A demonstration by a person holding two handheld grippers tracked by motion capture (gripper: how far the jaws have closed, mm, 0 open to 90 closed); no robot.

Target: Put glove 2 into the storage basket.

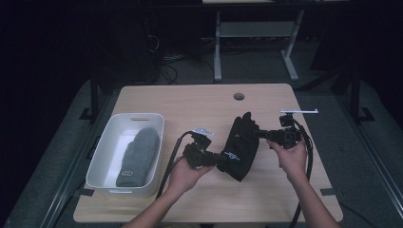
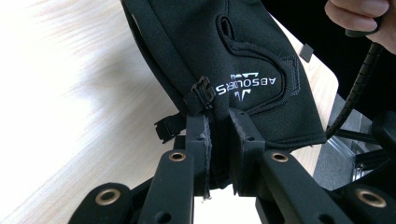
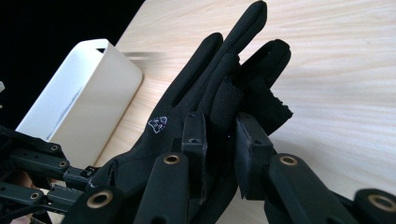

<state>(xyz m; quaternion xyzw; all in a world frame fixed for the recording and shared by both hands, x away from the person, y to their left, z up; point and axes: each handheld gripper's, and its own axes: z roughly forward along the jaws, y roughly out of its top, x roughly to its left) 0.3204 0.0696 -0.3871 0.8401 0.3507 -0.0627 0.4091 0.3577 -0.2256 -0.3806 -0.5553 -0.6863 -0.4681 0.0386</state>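
Currently the black glove (image 1: 241,148) hangs between the two grippers, lifted off the tabletop (image 1: 199,102) near its middle. The left gripper (image 1: 215,159) has its fingers (image 2: 198,140) clenched on the cuff edge beside the small buckle strap, and the right gripper (image 1: 257,133) has its fingers (image 3: 252,144) clenched on the thumb-side edge up by the glove's own digits. The glove's long axis thus runs from the cuff at the person's near left up to the fingertips at the far right, roughly spanning the gap between the hands.

The white bin (image 1: 105,147) sits well to the left on the tabletop, with a grey mitten (image 1: 139,156) already lying lengthwise in it. From the glove, the bin lies off the cuff end, so the left gripper is the nearer one and would likely lead any carry that way, with the right trailing. Since the bin's long side runs near to far, the glove would probably need turning slightly to lie alongside the mitten.
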